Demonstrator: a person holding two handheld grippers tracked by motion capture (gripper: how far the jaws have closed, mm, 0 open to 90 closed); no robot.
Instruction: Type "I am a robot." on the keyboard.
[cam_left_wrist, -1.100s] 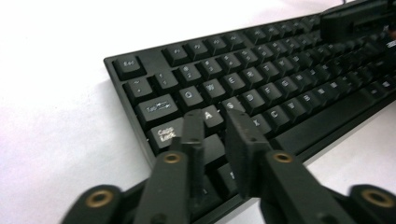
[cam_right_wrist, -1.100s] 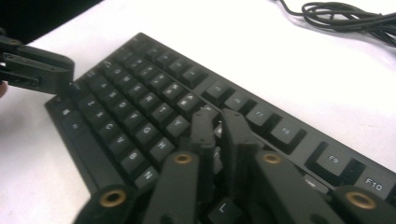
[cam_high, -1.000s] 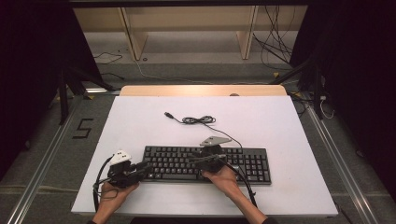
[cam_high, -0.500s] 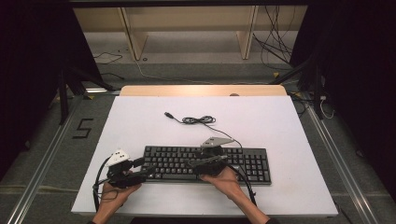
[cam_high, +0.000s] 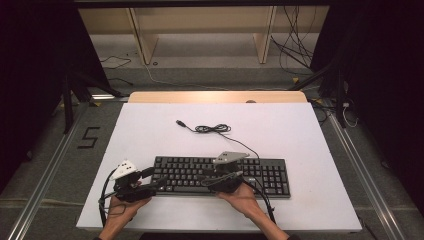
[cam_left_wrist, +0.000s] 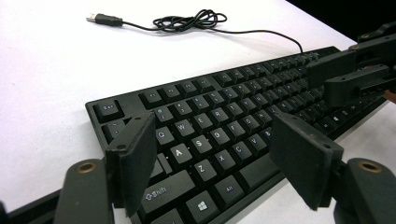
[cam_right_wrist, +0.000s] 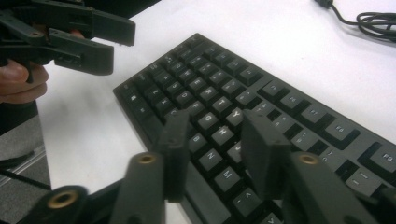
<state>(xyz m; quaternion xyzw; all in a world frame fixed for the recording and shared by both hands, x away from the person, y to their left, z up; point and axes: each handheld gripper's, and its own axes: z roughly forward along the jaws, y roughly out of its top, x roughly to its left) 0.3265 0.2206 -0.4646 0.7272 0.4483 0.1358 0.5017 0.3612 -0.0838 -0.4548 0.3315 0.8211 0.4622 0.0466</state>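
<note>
Flat black plastic kbd (cam_high: 220, 175) w/ full key block lies on the white rectangular tabletop (cam_high: 300, 130), long side parallel to the near table edge, just fwd of both hands. L gripper (cam_high: 152, 179) sits at the kbd's left short edge; its jaws have just been opening and stand wide apart, released, nothing pinched. In the left gripper view they hang over the Shift/Z corner, keys visible in the gap btw them. R gripper (cam_high: 205, 181) hovers over the kbd's middle near its front edge; its jaws have just been closing, gap narrower, pads over the letter keys, not pressing on anything.

Thin black USB cable (cam_high: 212, 129), bundled in a loose coil, lies well beyond the grippers, past the kbd's far edge. Bare white top runs left of L gripper and right of the kbd; a narrow strip is open btw kbd front edge and near table edge.
</note>
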